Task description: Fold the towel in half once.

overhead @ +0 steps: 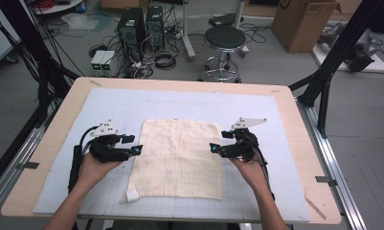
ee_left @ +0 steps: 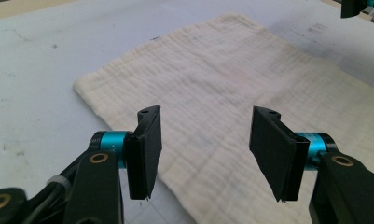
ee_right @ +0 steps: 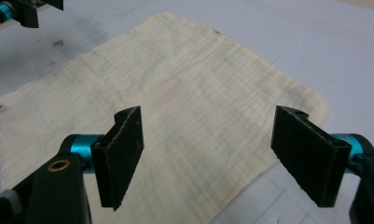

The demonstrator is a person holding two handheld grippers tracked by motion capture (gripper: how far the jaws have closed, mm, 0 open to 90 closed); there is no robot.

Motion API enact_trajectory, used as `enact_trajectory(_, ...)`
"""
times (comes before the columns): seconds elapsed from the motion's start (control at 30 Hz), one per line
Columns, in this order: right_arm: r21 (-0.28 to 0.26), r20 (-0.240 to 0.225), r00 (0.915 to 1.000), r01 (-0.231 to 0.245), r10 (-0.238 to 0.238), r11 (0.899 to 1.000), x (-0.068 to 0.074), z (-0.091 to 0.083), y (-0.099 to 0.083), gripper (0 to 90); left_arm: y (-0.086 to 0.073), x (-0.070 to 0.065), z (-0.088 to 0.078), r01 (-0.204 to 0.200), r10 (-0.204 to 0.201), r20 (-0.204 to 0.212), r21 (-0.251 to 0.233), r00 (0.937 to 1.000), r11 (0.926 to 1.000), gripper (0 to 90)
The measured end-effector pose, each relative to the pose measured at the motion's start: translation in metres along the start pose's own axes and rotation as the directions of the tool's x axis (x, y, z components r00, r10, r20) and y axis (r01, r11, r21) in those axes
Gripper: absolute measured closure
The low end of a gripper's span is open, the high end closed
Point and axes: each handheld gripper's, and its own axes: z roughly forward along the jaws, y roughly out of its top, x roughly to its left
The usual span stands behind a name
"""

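Cloth (overhead: 177, 158) lies flat and spread out near the middle of the tabletop (overhead: 295, 120), on a pale blue mat (overhead: 256, 110) that covers most of the wood. Cream colour, fine grid weave, roughly square; edges slightly uneven. Small white tag (overhead: 131, 195) sticks out at its near left corner.

Left gripper (overhead: 137, 150) is held in the person's left hand (overhead: 95, 165), just off the cloth's left edge, tips pointing inward toward the fabric. Its jaws stand apart with nothing between them. In the left gripper view the cloth (ee_left: 222, 93) lies beneath and beyond the open gap, its left edge running under the left-hand pad; the pads hang clear of the fabric.

Right gripper (overhead: 213, 148) is held in the right hand (overhead: 249, 167), tips over the cloth's right edge and pointing inward, mirroring the left. Jaws likewise apart, nothing clamped. In the right gripper view the cloth (ee_right: 166, 107) spreads below the gap, a rounded corner off to the right; the other gripper shows at top left.

Both grippers sit at about the same depth on the tabletop, level with the cloth's middle, facing each other across it.

Floor beyond the tabletop: stool (overhead: 224, 40), two computer towers (overhead: 141, 26), cardboard box (overhead: 302, 21), loose cables.
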Motion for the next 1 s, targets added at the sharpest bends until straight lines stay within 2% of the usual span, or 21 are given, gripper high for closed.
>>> enact_trajectory(0.23,-0.001,0.022,0.9996,-0.015,0.015,1.000,-0.013,0.006,0.021,29.5,0.021,0.013,0.010,0.030,-0.030,-0.022,-0.021,0.9993,0.9993,45.3)
enact_trajectory(0.3,0.006,0.032,0.9994,-0.013,0.013,1.000,-0.017,0.008,0.027,29.8,0.032,0.022,0.014,0.036,-0.037,-0.043,-0.027,0.9984,0.9990,45.6)
enact_trajectory(0.5,0.013,0.054,0.9981,-0.029,0.028,0.999,-0.031,0.017,0.039,36.4,0.043,0.039,0.024,0.060,-0.062,-0.102,-0.024,0.9928,0.9979,49.5)
enact_trajectory(0.63,0.000,0.069,0.9969,-0.039,0.039,0.999,-0.041,0.023,0.045,38.7,0.042,0.051,0.034,0.102,-0.105,-0.140,-0.028,0.9845,0.9943,51.2)
enact_trajectory(0.77,0.013,0.087,0.9946,-0.057,0.055,0.998,-0.050,0.034,0.045,42.7,0.036,0.060,0.049,0.153,-0.152,-0.169,-0.007,0.9737,0.9881,50.4)
enact_trajectory(0.93,0.039,0.108,0.9900,-0.095,0.090,0.995,-0.063,0.047,0.037,52.5,0.027,0.064,0.070,0.164,-0.152,-0.178,0.053,0.9721,0.9850,50.7)
enact_trajectory(1.0,0.065,0.128,0.9876,-0.100,0.091,0.993,-0.067,0.053,0.033,55.1,0.024,0.065,0.077,0.173,-0.159,-0.194,0.061,0.9680,0.9830,52.9)
